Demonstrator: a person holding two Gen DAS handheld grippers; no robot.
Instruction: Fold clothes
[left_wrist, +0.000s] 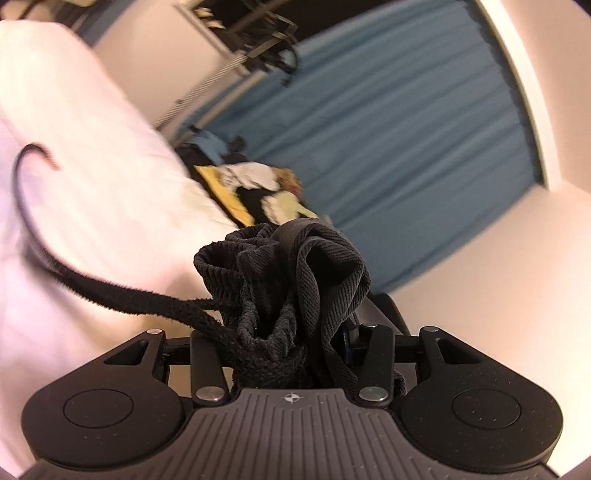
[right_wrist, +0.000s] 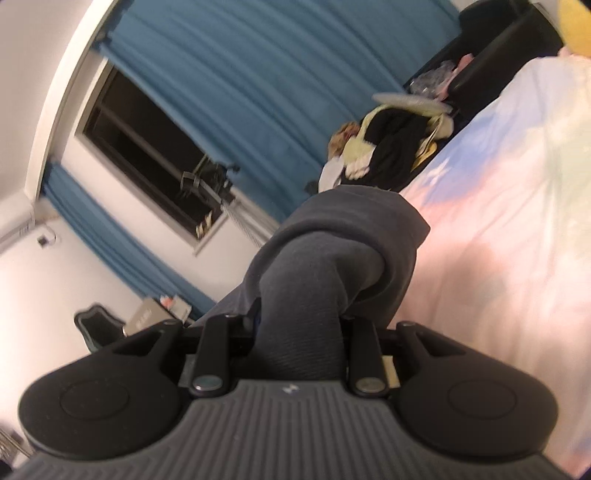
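Note:
My left gripper (left_wrist: 291, 295) is shut on a bunched fold of a dark ribbed garment (left_wrist: 295, 266); its black drawstring (left_wrist: 92, 280) trails out to the left over the bed. My right gripper (right_wrist: 314, 295) is shut on a smooth dark grey fold of the garment (right_wrist: 332, 258), which wraps over and hides the fingers. Both grippers are raised above the bed, and the views are tilted. The rest of the garment is out of view.
A bed with a pale pink sheet (left_wrist: 74, 147) (right_wrist: 498, 240) lies below. A pile of black, yellow and white clothes (left_wrist: 258, 195) (right_wrist: 388, 147) sits at its far end. Blue curtains (left_wrist: 388, 129) (right_wrist: 258, 74) and a dark window (right_wrist: 147, 147) are behind. A chair (right_wrist: 96, 325) stands by the wall.

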